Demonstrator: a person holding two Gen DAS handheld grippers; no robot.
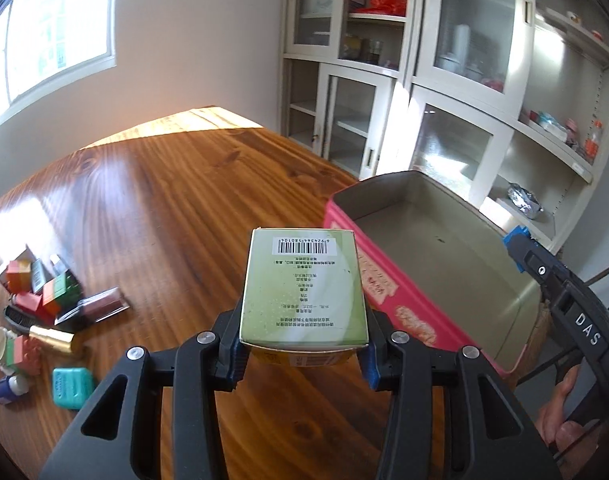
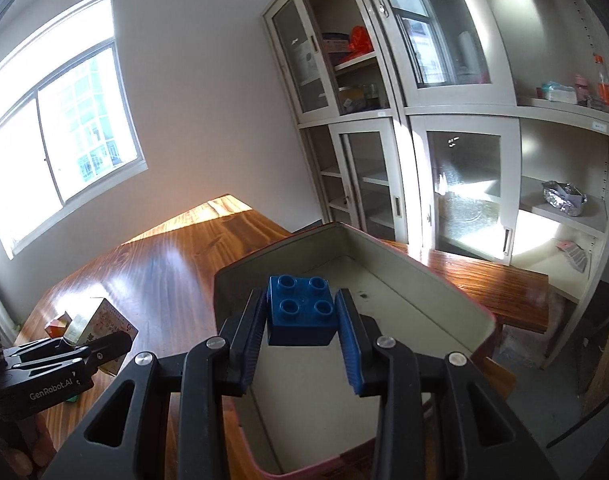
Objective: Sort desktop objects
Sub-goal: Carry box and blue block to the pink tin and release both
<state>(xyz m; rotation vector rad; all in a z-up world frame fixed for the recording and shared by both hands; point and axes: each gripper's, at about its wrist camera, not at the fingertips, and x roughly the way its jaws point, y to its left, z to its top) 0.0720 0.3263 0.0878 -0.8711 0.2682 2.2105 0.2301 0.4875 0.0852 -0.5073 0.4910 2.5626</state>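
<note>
Left wrist view
Writing: the green box (image 1: 304, 288) carries a barcode and small printed lines, upside down to me and too fine to read; "DAS" shows on my right gripper's body at the right edge; the red tin (image 1: 388, 296) has pale lettering on its side that I cannot make out.
My left gripper (image 1: 304, 344): partly closed, clenched on the green box, one pad on each side.
Box position: above the wooden table (image 1: 164, 200), just left of the open tin.
Pile: small blocks, bottles and a teal case (image 1: 72, 387) lie at the table's left edge.

Right wrist view
Writing: "GenRobot.AI" on my left gripper's body at lower left.
My right gripper (image 2: 302, 320): narrowly open, grasping a blue toy brick (image 2: 302, 312), studs up.
Brick position: over the tin's (image 2: 424, 280) bare inside.
</note>
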